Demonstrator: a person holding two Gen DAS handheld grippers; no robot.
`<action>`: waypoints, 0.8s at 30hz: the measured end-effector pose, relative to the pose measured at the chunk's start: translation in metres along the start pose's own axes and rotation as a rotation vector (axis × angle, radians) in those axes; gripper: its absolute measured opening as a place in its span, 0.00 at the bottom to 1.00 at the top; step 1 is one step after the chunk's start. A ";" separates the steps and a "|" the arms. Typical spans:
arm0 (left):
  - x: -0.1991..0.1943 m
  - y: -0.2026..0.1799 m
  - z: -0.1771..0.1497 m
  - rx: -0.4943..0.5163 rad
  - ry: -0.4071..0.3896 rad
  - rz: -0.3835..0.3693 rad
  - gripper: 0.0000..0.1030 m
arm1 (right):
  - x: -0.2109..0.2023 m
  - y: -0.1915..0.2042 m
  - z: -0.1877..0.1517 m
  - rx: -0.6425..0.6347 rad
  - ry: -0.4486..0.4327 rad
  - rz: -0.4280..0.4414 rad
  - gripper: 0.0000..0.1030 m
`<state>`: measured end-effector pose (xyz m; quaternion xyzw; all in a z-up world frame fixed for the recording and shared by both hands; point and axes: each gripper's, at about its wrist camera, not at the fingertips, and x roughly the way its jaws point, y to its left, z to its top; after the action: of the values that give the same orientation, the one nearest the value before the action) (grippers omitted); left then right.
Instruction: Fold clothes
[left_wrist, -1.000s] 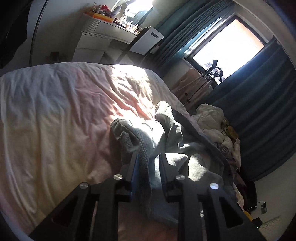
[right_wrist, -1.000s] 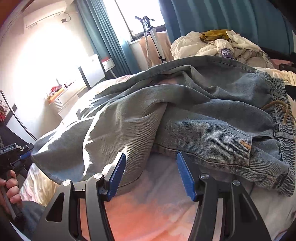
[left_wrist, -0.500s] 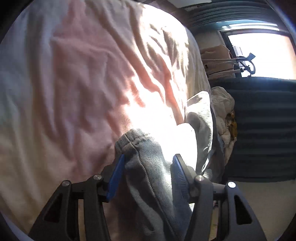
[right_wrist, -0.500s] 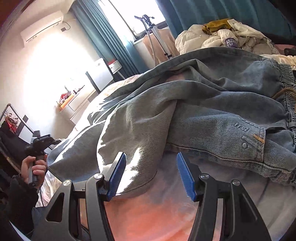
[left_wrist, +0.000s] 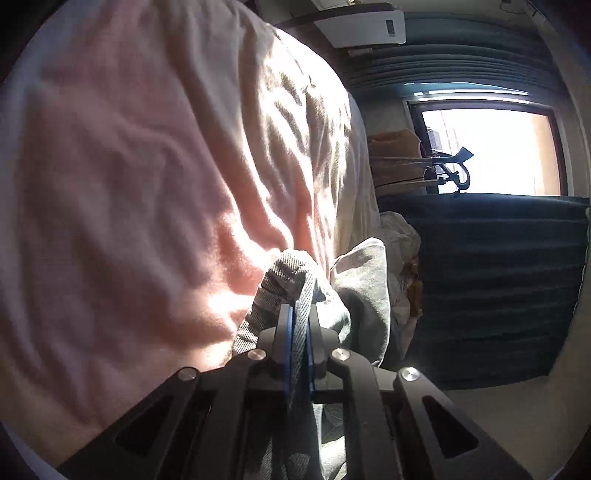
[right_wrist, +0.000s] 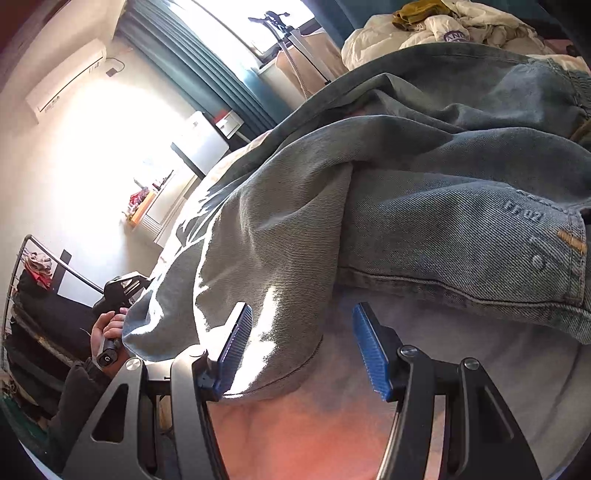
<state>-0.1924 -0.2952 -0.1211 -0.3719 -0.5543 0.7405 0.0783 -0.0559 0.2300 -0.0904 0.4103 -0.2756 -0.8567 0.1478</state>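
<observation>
Blue denim jeans (right_wrist: 443, 221) lie crumpled across the pink bed sheet (right_wrist: 314, 435). My left gripper (left_wrist: 300, 314) is at one leg end (left_wrist: 291, 273), its jaws closing hard on a fold of denim that the blue pads pinch. In the right wrist view a person's hand (right_wrist: 107, 328) holds that gripper at the jeans' far left end. My right gripper (right_wrist: 302, 308) stands open low over the sheet. A sunlit fold of a leg (right_wrist: 266, 295) reaches between its pads without being pressed.
The pink sheet (left_wrist: 129, 184) fills the left of the left wrist view. A pile of light clothes (right_wrist: 443, 26) lies beyond the jeans. Dark teal curtains (left_wrist: 498, 295) and a bright window (left_wrist: 487, 151) stand past the bed, with a stand (right_wrist: 291, 40) beside them.
My left gripper dropped to the leg end, opened around the hem, then closed on it, rolling as it went. The right gripper rolled and sank slightly, still open.
</observation>
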 end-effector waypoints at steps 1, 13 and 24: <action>-0.011 -0.007 0.005 0.032 -0.046 -0.017 0.05 | 0.000 0.000 0.000 0.008 -0.002 0.000 0.56; -0.094 -0.122 0.088 0.295 -0.403 -0.004 0.05 | -0.011 0.008 -0.001 -0.006 -0.035 -0.011 0.56; -0.130 -0.079 0.150 0.357 -0.608 0.143 0.05 | -0.016 -0.003 0.000 0.044 -0.045 0.003 0.56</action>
<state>-0.2192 -0.4489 0.0249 -0.1529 -0.3869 0.9060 -0.0786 -0.0460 0.2395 -0.0827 0.3935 -0.2982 -0.8592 0.1340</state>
